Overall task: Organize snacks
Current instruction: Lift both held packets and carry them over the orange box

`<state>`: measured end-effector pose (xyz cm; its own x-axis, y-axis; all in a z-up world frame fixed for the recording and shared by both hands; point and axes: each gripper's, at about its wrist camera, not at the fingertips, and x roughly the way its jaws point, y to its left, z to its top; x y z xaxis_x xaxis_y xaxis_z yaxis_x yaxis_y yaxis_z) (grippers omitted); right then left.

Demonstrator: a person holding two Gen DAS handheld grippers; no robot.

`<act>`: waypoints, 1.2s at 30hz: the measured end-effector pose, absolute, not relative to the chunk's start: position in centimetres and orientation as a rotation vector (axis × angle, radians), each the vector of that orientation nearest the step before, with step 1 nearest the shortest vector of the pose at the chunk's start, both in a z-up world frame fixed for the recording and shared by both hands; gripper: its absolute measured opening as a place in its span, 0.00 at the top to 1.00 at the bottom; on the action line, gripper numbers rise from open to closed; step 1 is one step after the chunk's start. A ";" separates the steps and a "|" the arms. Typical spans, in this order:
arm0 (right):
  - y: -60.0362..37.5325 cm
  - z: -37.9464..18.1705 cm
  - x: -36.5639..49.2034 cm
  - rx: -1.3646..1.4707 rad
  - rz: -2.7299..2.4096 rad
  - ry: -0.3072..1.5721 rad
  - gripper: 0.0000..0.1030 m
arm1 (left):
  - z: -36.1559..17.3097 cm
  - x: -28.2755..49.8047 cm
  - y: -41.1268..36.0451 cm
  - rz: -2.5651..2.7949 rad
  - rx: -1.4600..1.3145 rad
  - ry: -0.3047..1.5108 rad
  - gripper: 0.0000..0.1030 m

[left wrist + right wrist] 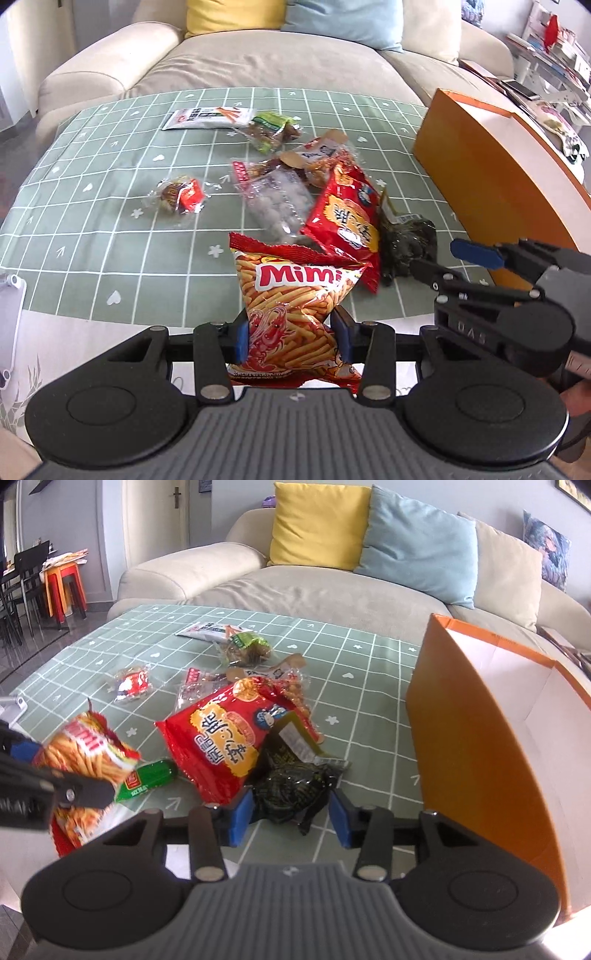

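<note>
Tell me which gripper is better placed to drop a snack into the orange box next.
Right. The right gripper straddles the dark packet directly beside the orange box, though its grip looks unconfirmed. The left gripper holds the Mimi bag, farther from the box.

Tablecloth (110,221): sage green, white grid, small white hearts, flowers and arrows. Mimi bag (295,306): red, orange stick print, red prawn, white lettering. Large snack bag (221,738): red with yellow-orange panel, dark characters. Seaweed packet (291,786): glossy black-green. Sausage stick (147,779): green, red-yellow label. Box (461,746): orange outside, white inside. Gripper pads (240,816): blue on black linkages. Sofa (295,587): beige; pillows yellow (317,524) and light blue (417,542).
</note>
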<state>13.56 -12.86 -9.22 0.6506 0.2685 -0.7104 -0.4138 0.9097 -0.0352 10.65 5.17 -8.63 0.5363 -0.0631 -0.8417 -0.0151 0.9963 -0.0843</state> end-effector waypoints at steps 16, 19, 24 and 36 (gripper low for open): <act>-10.6 -11.7 16.2 -0.241 0.380 0.758 0.38 | -9.1 12.0 5.7 -0.023 -0.079 1.041 0.52; -10.9 -12.3 16.7 -0.239 0.379 0.776 0.34 | -9.3 12.3 5.6 -0.023 -0.078 1.048 0.52; -12.1 -12.3 17.3 -0.184 0.374 0.798 0.46 | -9.2 12.6 5.4 -0.030 -0.070 1.053 0.52; -13.9 -9.9 15.5 -0.161 0.361 0.805 0.62 | -7.6 11.7 4.8 -0.029 -0.063 1.008 0.52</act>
